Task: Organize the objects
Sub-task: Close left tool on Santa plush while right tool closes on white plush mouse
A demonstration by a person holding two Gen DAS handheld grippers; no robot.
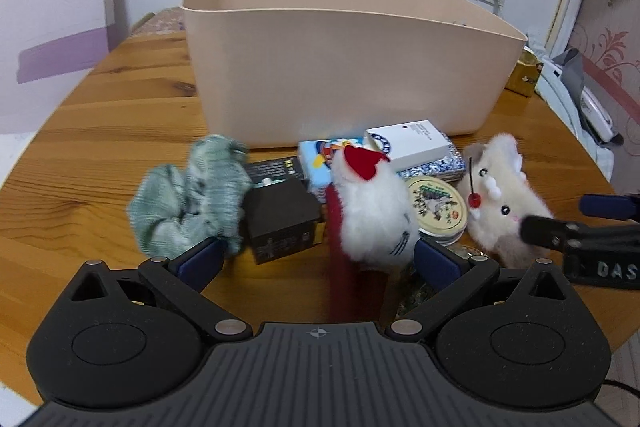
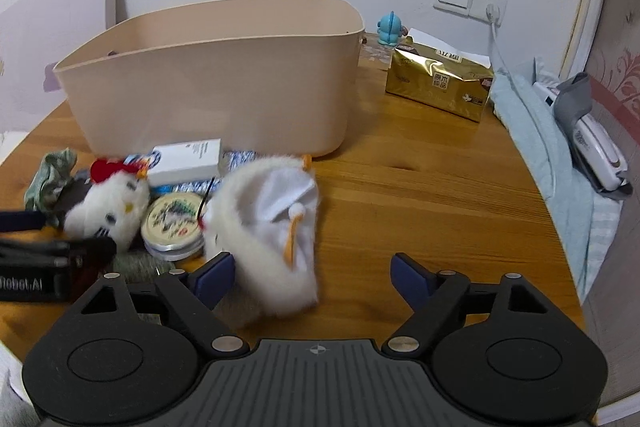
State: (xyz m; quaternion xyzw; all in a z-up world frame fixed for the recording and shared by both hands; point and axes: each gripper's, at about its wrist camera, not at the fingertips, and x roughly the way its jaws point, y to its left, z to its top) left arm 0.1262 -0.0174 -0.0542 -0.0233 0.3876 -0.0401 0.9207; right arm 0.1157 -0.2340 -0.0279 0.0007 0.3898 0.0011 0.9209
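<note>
- The white plush (image 1: 376, 215) with the red cap stands at lower centre of the left wrist view, right between the fingers of the left gripper (image 1: 318, 261). Its long axis runs from the gripper up toward the bin (image 1: 340, 67).
- That gripper is spread wide, one blue pad on each side of the plush. I cannot tell whether the pads touch the fur.
- The left gripper is the nearer one. In the right wrist view the plush sits at far left (image 2: 110, 203), outside the right gripper's reach line.
- The right gripper (image 2: 312, 277) is also spread wide and holds nothing. The grey plush (image 2: 272, 227) lies tilted against its left finger, off centre.
- The tin (image 1: 438, 207), black box (image 1: 280, 223) and green scrunchie (image 1: 188, 195) crowd around the white plush on the bench (image 1: 100, 99).
- The bin stands just behind the clutter, at upper centre, so the coming move likely turns on closing and lifting straight ahead.
</note>
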